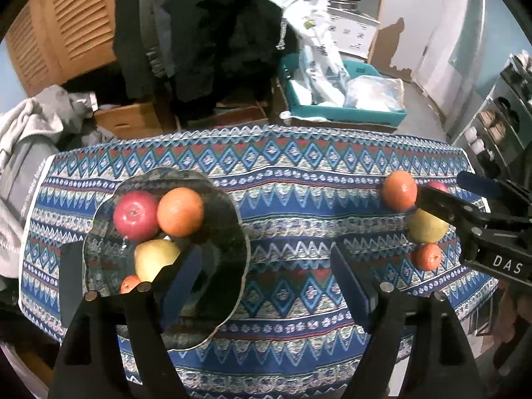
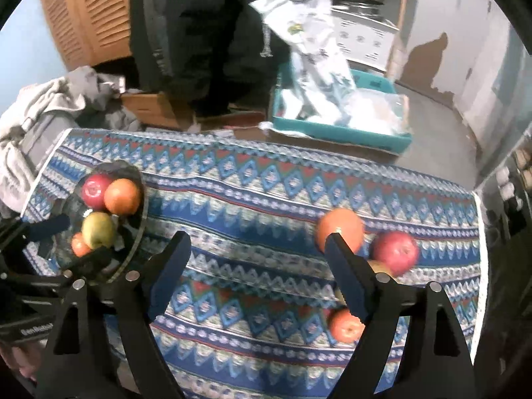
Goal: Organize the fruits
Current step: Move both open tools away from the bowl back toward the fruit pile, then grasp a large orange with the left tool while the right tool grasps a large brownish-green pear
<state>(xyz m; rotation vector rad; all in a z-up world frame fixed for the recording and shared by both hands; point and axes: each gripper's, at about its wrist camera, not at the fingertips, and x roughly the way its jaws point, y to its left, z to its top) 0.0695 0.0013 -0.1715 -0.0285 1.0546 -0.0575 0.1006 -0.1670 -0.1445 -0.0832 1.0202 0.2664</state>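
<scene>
A dark glass plate (image 1: 232, 232) (image 2: 139, 232) at the table's left holds a red apple (image 1: 135, 214), an orange (image 1: 180, 211), a yellow-green apple (image 1: 154, 259) and a small tangerine (image 1: 129, 284). At the right lie an orange (image 1: 399, 190) (image 2: 340, 229), a red apple (image 2: 395, 252), a yellow apple (image 1: 427, 229) and a tangerine (image 1: 427, 256) (image 2: 345, 326). My left gripper (image 1: 262, 259) is open and empty, its left finger over the plate. My right gripper (image 2: 257, 252) (image 1: 445, 193) is open and empty, above the right fruits.
The table has a blue patterned cloth (image 1: 282, 173). Behind it stand a teal bin (image 1: 345, 113) with plastic bags, cardboard boxes (image 1: 129, 119), grey clothes (image 1: 30, 126) at left and shelves (image 1: 495, 123) at right.
</scene>
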